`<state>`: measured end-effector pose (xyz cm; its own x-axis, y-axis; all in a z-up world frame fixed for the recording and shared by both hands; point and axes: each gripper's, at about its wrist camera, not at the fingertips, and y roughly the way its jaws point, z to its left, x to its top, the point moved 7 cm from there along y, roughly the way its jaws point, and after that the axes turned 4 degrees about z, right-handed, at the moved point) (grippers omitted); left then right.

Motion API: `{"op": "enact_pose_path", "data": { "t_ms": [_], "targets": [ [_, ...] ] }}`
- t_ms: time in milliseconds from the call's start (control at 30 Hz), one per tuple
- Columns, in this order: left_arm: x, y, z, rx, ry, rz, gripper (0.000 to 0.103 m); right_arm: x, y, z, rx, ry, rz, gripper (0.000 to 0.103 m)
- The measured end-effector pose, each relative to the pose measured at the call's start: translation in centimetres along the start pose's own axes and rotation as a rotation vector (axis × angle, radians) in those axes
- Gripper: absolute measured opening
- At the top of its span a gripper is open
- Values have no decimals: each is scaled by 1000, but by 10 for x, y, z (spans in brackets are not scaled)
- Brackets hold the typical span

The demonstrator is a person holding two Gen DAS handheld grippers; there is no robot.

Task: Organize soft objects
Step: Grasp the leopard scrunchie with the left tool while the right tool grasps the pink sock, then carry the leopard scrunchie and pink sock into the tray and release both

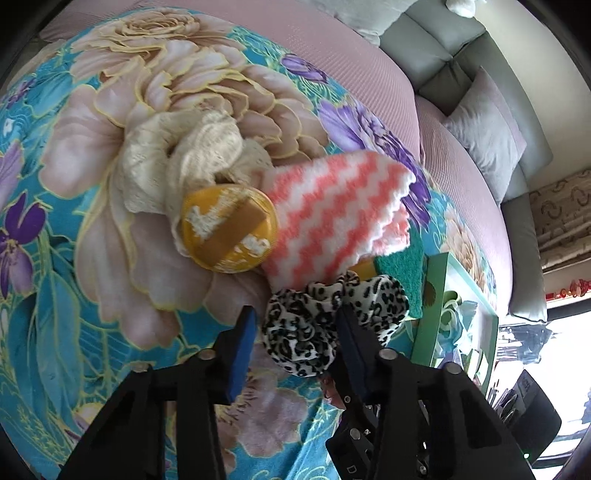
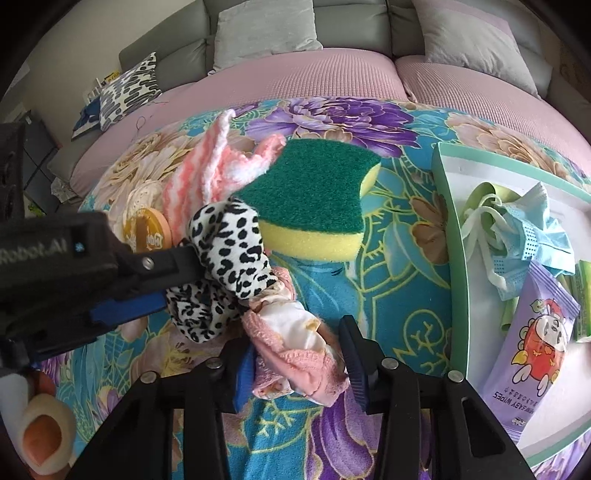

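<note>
A leopard-print scrunchie [image 1: 310, 325] lies on the floral blanket, and my left gripper [image 1: 295, 332] stands open around it; the scrunchie also shows in the right wrist view [image 2: 229, 258]. My right gripper [image 2: 299, 350] stands open around a pink scrunchie [image 2: 295, 347]. A green-and-yellow sponge [image 2: 314, 199] sits just beyond both scrunchies. A pink-and-white zigzag cloth [image 1: 332, 214], a round yellow puff [image 1: 229, 232] and a cream lace cloth [image 1: 184, 162] lie behind.
A green-rimmed white tray [image 2: 448, 221] on the right holds face masks [image 2: 524, 236] and a purple wipes packet [image 2: 532, 343]. A pink sofa with grey cushions [image 2: 266, 33] runs behind. A plush toy [image 2: 40, 435] lies at the lower left.
</note>
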<state>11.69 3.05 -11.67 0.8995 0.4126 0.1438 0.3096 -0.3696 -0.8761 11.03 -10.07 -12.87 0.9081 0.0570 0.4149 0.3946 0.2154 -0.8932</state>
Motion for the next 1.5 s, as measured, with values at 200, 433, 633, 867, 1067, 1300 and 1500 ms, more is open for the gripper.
{"op": "enact_pose_path", "data": {
  "t_ms": [200, 433, 633, 867, 1067, 1300, 1500],
  "targets": [
    [0, 18, 0, 36, 0, 24, 33, 1, 1, -6, 13, 25, 2, 40],
    [-2, 26, 0, 66, 16, 20, 30, -2, -3, -11, 23, 43, -3, 35],
    [-2, 25, 1, 57, 16, 16, 24, -1, -11, -19, 21, 73, -23, 32],
    [-1, 28, -7, 57, 24, 9, 18, 4, -28, -28, 20, 97, -58, 27],
    [-5, 15, -13, 50, 44, -7, 14, 7, -48, -34, 16, 105, -104, 27],
    [-15, -14, -23, 12, 85, -67, 13, 10, -74, -41, 24, 113, -167, 27],
    [-25, -57, -44, -24, 165, -178, 13, 10, -99, -49, 23, 124, -222, 27]
  ]
}}
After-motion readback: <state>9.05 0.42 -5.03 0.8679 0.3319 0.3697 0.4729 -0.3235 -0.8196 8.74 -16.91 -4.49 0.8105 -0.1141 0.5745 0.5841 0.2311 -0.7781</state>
